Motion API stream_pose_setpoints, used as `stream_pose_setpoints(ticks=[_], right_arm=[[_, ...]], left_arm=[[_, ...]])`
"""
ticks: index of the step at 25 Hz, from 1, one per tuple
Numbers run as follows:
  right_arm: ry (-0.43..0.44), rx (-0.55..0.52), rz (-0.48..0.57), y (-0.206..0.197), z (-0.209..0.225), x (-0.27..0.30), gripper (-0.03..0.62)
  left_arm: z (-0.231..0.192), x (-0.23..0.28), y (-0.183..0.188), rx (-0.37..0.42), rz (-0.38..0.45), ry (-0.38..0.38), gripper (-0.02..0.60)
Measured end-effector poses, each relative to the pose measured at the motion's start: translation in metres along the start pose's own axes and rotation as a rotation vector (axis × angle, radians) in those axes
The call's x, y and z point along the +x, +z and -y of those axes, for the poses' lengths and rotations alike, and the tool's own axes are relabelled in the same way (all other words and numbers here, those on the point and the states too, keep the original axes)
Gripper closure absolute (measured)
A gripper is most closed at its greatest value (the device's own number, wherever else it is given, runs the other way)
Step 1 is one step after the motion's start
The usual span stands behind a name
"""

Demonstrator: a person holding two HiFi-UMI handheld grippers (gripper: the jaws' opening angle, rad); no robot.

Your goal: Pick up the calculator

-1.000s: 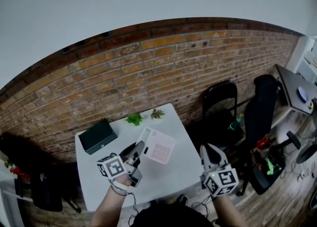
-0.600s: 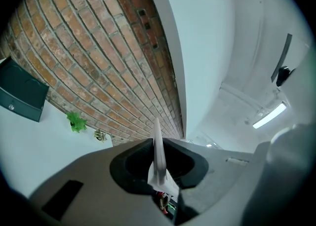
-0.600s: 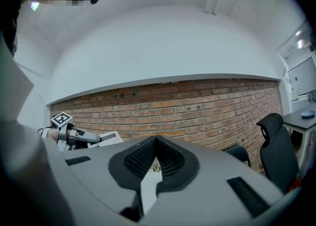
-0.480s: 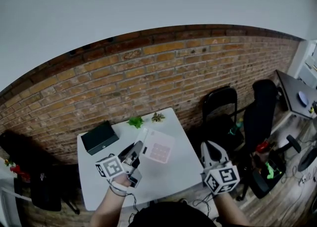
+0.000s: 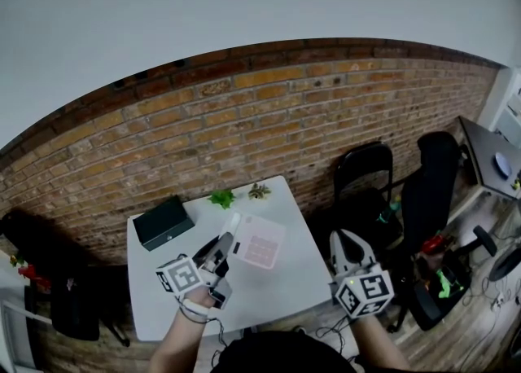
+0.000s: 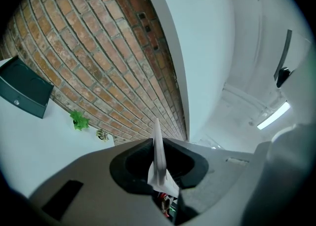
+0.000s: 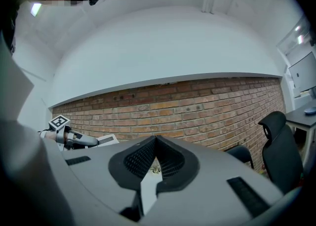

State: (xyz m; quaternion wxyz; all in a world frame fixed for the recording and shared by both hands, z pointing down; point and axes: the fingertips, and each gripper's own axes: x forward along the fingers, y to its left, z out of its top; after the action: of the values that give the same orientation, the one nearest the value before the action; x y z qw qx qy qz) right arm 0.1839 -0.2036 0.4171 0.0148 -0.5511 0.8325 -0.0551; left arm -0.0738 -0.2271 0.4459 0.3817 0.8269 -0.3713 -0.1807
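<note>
The calculator (image 5: 260, 246) is white with pink keys and hangs tilted just above the white table (image 5: 277, 294). My left gripper (image 5: 225, 247) is shut on its left edge. In the left gripper view that edge shows as a thin white blade (image 6: 158, 157) pinched between the jaws of the left gripper (image 6: 159, 146). My right gripper (image 5: 341, 243) hovers off the table's right edge, shut with nothing in it. In the right gripper view the right gripper (image 7: 156, 144) has its jaws closed, and the calculator (image 7: 106, 140) shows at the left.
A black box (image 5: 162, 223) sits at the table's back left. Two small green plants (image 5: 221, 197) (image 5: 259, 190) stand by the brick wall (image 5: 269, 119). A black folding chair (image 5: 362, 174) and an office chair (image 5: 430, 180) stand to the right.
The calculator stays in the left gripper's hold, and both grippers keep nearly the same places. The head view has tipped slightly.
</note>
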Motion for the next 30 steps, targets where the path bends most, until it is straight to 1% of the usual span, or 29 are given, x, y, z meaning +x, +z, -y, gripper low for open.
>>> stream_pose_setpoints(ticks=[5,9,12,19,25,28,30], right_arm=[[0.027,-0.004,-0.006,-0.004,0.006,-0.002,0.589],[0.033,0.002,-0.015,-0.008,0.017,-0.004,0.589],[0.047,0.009,-0.014,-0.010,0.023,-0.005,0.589],[0.070,0.029,-0.019,-0.016,0.033,-0.006,0.589],[0.098,0.018,-0.024,-0.018,0.035,-0.006,0.589],[0.099,0.019,-0.030,-0.021,0.039,-0.008,0.589],[0.097,0.016,-0.037,-0.022,0.040,-0.009,0.589]], left_arm=[[0.004,0.003,-0.006,-0.005,0.019,-0.004,0.529],[0.004,0.006,-0.013,-0.009,0.020,0.038,0.529],[0.007,0.009,-0.019,-0.011,0.026,0.039,0.529],[0.015,0.007,-0.025,0.026,0.037,0.053,0.529],[0.017,0.006,-0.033,0.002,0.055,0.052,0.529],[0.015,0.009,-0.039,-0.003,0.045,0.059,0.529],[0.016,0.011,-0.043,-0.008,0.039,0.047,0.529]])
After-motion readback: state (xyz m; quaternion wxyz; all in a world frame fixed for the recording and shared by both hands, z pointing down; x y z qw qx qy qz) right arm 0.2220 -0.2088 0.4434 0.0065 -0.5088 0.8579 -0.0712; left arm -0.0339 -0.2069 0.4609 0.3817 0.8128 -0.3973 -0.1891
